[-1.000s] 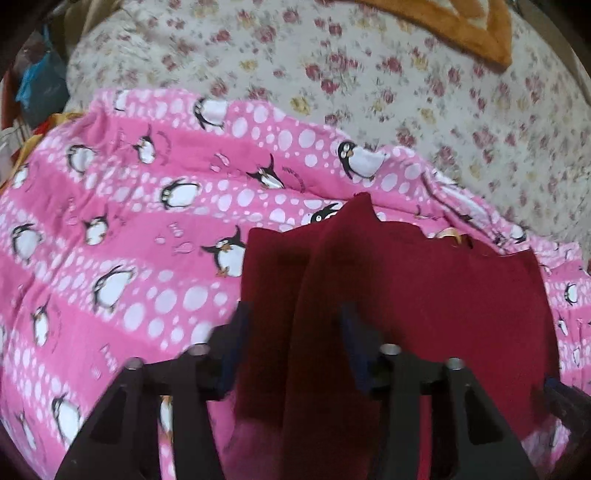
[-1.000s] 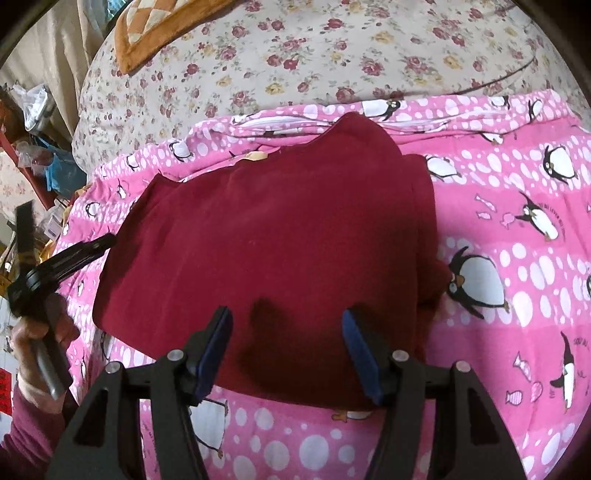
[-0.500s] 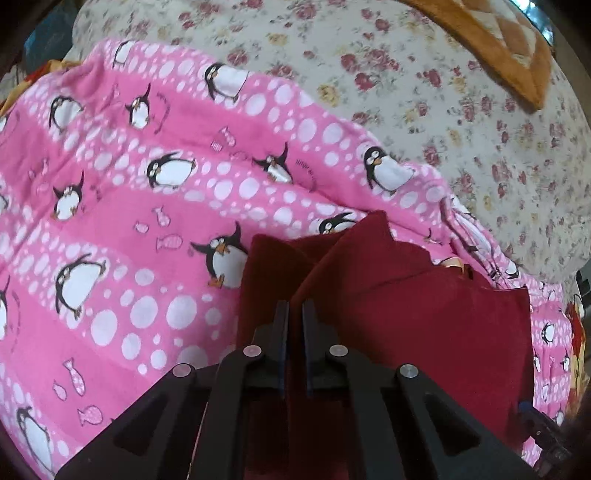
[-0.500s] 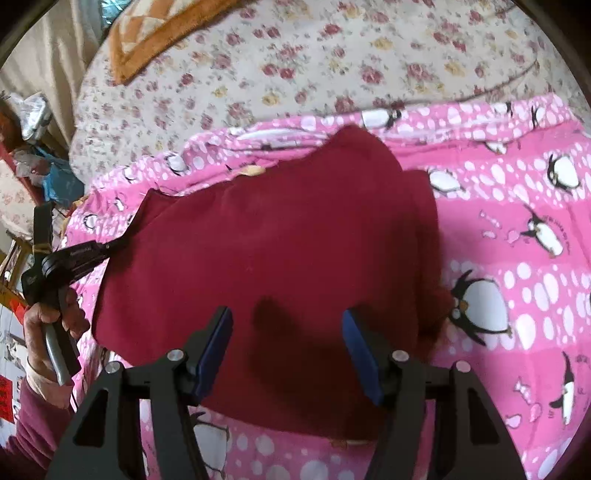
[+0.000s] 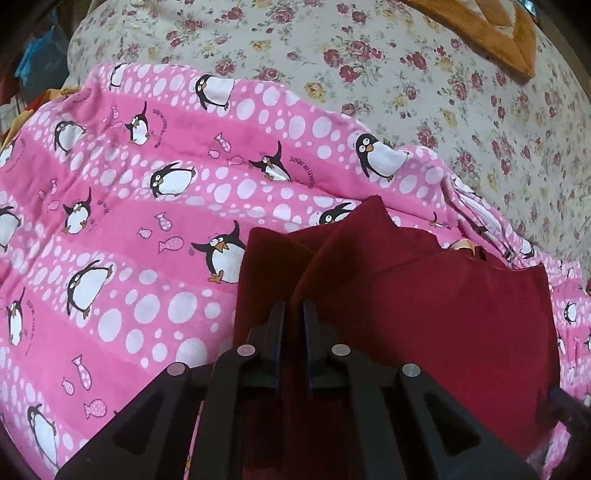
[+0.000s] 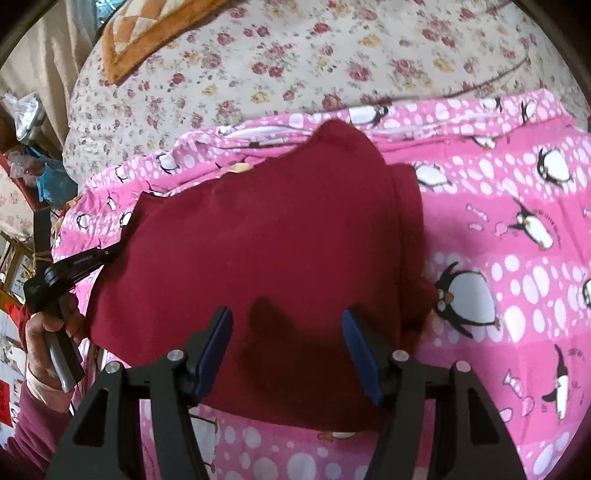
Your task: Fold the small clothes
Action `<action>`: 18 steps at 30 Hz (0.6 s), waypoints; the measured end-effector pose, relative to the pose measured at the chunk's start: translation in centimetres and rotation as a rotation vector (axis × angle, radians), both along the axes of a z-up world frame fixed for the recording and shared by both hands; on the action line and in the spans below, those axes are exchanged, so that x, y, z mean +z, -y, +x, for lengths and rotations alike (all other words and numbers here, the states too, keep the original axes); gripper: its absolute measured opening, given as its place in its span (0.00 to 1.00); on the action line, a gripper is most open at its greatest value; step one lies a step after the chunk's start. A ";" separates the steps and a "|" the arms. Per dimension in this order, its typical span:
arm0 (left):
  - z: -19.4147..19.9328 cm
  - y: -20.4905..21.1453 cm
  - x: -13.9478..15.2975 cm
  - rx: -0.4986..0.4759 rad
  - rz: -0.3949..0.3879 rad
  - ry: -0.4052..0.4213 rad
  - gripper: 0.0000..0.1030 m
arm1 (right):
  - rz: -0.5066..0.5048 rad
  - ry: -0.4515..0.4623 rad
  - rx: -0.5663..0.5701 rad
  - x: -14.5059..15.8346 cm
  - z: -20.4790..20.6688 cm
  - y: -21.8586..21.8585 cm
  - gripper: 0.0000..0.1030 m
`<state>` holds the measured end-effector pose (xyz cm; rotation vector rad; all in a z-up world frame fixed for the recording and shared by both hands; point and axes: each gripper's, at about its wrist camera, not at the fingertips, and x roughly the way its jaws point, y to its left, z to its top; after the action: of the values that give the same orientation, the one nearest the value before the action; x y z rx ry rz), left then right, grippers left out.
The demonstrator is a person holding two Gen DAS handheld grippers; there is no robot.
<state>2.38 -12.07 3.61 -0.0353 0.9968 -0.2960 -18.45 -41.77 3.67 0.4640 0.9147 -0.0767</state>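
A dark red garment (image 6: 280, 236) lies partly folded on a pink penguin-print blanket (image 6: 509, 236). In the left wrist view my left gripper (image 5: 293, 314) is shut on a raised fold of the red garment (image 5: 424, 295) at its near edge. In the right wrist view the left gripper (image 6: 114, 253) shows at the garment's left edge, held by a hand. My right gripper (image 6: 286, 334) is open and empty, its blue pads (image 6: 218, 347) hovering just above the garment's near edge.
A floral bedsheet (image 6: 295, 66) lies beyond the pink blanket (image 5: 129, 229). An orange patterned cushion (image 6: 140, 33) sits at the far side and also shows in the left wrist view (image 5: 491, 33). Clutter and bags (image 6: 26, 155) stand off the bed's left edge.
My left gripper went from open around the garment's edge to shut on a fold of it. The right gripper stays open over the garment, hardly moved.
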 end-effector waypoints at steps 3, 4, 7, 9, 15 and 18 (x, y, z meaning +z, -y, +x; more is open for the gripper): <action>0.0 -0.1 -0.1 0.009 -0.004 0.000 0.00 | -0.037 -0.039 0.014 -0.9 0.4 -0.5 0.63; 0.0 -0.1 -0.1 0.010 -0.005 -0.001 0.00 | -0.052 -0.056 0.024 -1.3 0.6 -0.7 0.63; -0.2 -0.1 0.0 0.010 0.003 0.008 0.00 | -0.151 -0.065 0.048 -1.1 0.6 -2.2 0.63; -0.3 0.0 0.1 0.010 0.011 0.012 0.00 | -0.148 -0.053 0.063 -0.5 0.6 -2.7 0.63; -1.0 -0.2 0.9 0.005 -0.026 -0.005 0.07 | -0.113 -0.019 0.084 0.5 0.7 -3.7 0.63; -1.5 -0.3 1.1 0.001 -0.033 -0.013 0.11 | -0.088 -0.025 0.096 0.0 0.7 -4.5 0.63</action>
<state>0.83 -11.75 4.71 -0.0679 1.0046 -0.3115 -17.71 -37.28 3.64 0.3373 0.9533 -0.0352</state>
